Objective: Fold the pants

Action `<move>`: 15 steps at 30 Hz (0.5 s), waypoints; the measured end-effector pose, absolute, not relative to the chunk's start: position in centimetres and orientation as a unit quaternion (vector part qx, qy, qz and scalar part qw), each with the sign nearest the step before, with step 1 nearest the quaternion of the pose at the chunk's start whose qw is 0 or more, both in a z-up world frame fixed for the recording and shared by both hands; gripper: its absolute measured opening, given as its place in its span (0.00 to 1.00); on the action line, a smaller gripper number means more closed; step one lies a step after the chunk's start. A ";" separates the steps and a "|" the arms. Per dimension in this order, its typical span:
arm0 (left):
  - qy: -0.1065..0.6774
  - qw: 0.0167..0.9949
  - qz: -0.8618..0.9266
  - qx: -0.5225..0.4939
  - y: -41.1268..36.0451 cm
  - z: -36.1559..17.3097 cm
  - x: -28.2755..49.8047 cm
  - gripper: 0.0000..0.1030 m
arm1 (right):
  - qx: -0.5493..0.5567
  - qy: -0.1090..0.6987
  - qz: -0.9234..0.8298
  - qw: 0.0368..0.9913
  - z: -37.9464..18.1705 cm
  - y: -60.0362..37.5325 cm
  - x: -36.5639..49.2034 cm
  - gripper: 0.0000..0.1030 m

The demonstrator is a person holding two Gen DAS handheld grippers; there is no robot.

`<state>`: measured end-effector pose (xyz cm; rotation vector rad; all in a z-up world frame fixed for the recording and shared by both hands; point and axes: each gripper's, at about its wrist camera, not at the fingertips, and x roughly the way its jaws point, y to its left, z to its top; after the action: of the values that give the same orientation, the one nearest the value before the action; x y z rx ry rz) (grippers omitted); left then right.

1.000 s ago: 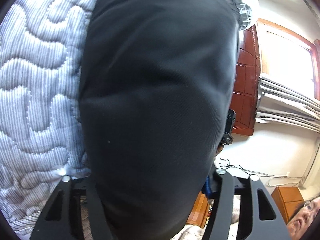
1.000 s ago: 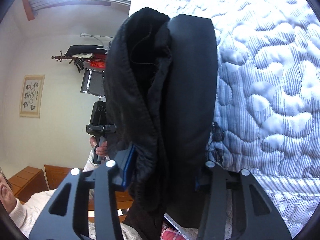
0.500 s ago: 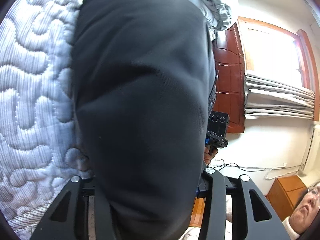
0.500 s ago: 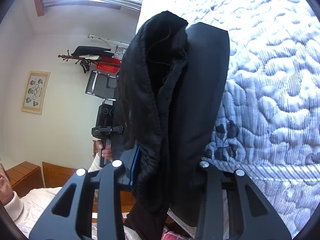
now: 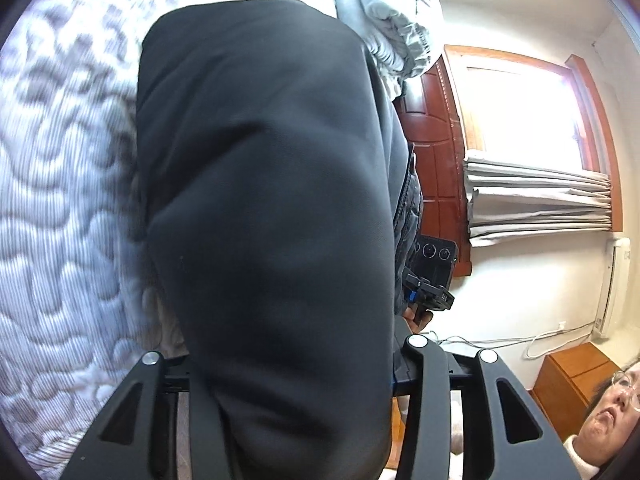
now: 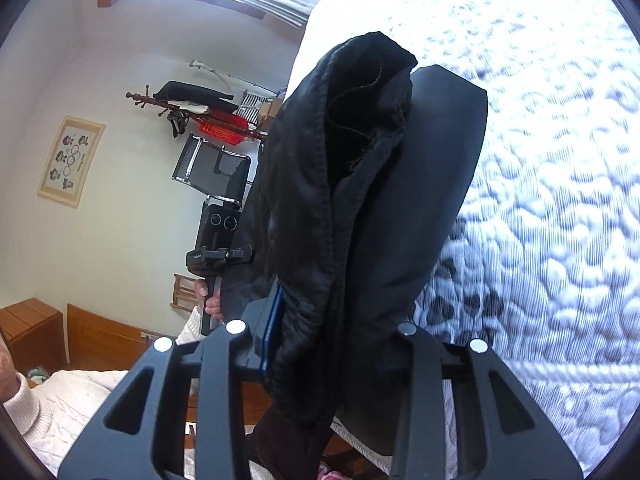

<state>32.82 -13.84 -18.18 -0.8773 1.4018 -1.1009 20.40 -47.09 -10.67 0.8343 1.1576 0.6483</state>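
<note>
Black, smooth-fabric pants (image 5: 272, 208) fill the centre of both wrist views, lifted off the white-and-grey quilted bedspread (image 5: 60, 220), which sits behind them. Left gripper (image 5: 288, 364): cloth bunched between its two black fingers and draped forward over them; tongs clamped on the pants, contact itself hidden under fabric. Right gripper (image 6: 324, 332): clamped on the pants (image 6: 360, 208) too, at what looks like the open fleecy waistband end; a blue pad is visible on the left finger against the cloth. Fabric hangs below the jaws toward the camera.

Right wrist view also shows the left gripper's handle (image 6: 216, 260) held in a hand (image 6: 208, 294), just beside the hanging cloth. Left wrist view shows the right gripper (image 5: 430, 276) the same way, partly hidden by the pants. Bedspread (image 6: 560, 200) blurred in both views. Grey bunched bedding (image 5: 392, 28) sits at the top of the bed in the left view.
</note>
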 end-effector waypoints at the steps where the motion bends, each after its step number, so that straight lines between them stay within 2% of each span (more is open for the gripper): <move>1: 0.587 0.549 -0.465 -0.371 -13.9 -17.7 33.2 0.42 | 0.373 0.519 0.294 0.711 -10.4 -47.1 21.0 0.33; 15: 0.551 0.607 -0.437 -0.369 -13.6 -15.4 42.4 0.42 | 0.339 0.525 0.320 0.712 -10.3 -46.1 34.7 0.33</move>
<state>42.44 -13.56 -15.39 -0.8537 1.2737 -1.0106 34.66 -46.08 -10.27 0.7512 1.1643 0.7100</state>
